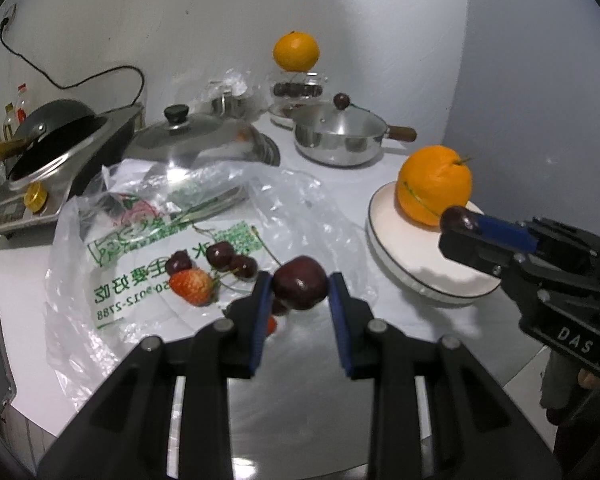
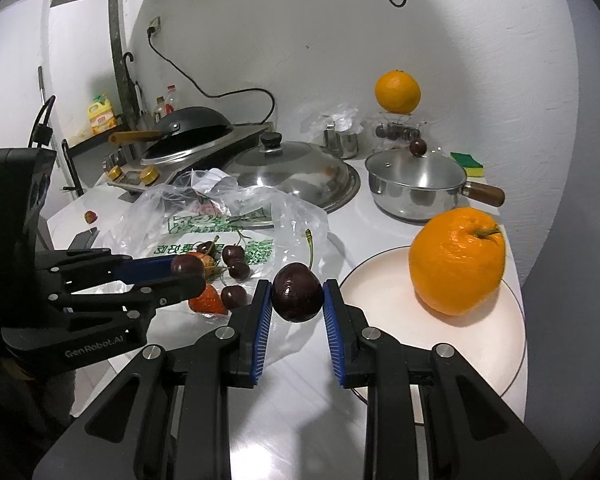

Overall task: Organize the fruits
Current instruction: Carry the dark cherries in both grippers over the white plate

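My left gripper [image 1: 299,290] is shut on a dark cherry [image 1: 300,289], held above the plastic bag [image 1: 148,240]. My right gripper [image 2: 297,299] is shut on another dark cherry [image 2: 298,298] with a green stem, beside the white plate [image 2: 440,352]. An orange [image 2: 456,260] sits on that plate. In the left wrist view the right gripper [image 1: 460,226] hovers over the plate [image 1: 416,268] in front of the orange [image 1: 434,184]. On the bag lie a strawberry [image 1: 191,286] and several cherries [image 1: 220,255]. In the right wrist view the left gripper [image 2: 188,270] is above the strawberry [image 2: 207,300].
A steel pot with lid [image 2: 416,184] and a large steel lid [image 2: 296,172] stand behind the bag. A second orange [image 2: 397,86] rests on a glass jar holding cherries [image 2: 398,130]. A wok on a cooker [image 2: 192,132] is at the left. A lone strawberry [image 2: 91,216] lies at the far left.
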Demonstrator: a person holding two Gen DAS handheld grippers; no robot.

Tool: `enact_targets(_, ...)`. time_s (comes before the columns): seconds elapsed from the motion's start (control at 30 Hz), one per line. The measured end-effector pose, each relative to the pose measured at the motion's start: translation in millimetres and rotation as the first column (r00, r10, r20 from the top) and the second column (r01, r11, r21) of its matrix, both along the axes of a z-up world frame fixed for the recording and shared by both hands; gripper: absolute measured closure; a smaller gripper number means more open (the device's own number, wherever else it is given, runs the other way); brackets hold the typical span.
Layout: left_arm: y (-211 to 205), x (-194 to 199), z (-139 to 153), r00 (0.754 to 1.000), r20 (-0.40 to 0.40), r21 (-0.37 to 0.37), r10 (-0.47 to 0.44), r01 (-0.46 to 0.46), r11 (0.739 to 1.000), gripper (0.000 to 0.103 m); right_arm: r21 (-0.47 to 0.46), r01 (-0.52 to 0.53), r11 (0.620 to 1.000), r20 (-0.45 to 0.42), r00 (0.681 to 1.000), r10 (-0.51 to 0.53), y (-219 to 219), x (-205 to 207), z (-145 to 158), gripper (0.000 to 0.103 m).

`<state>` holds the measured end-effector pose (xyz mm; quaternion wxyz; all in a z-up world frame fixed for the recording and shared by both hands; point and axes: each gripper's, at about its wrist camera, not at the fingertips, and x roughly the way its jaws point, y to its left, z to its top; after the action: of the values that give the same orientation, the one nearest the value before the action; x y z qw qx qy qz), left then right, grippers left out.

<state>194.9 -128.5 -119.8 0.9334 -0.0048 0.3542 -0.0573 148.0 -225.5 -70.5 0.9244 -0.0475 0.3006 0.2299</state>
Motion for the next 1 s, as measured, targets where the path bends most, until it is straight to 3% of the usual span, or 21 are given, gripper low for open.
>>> enact_targets(1.0,-90.7,19.6,-1.5,0.991,-0.021,0.033,-0.135,0.135,0.99,0.073,0.029,0.126,0.992,-0.014,0.992,-0.126,-89.7,-7.6,-6.3,0.075)
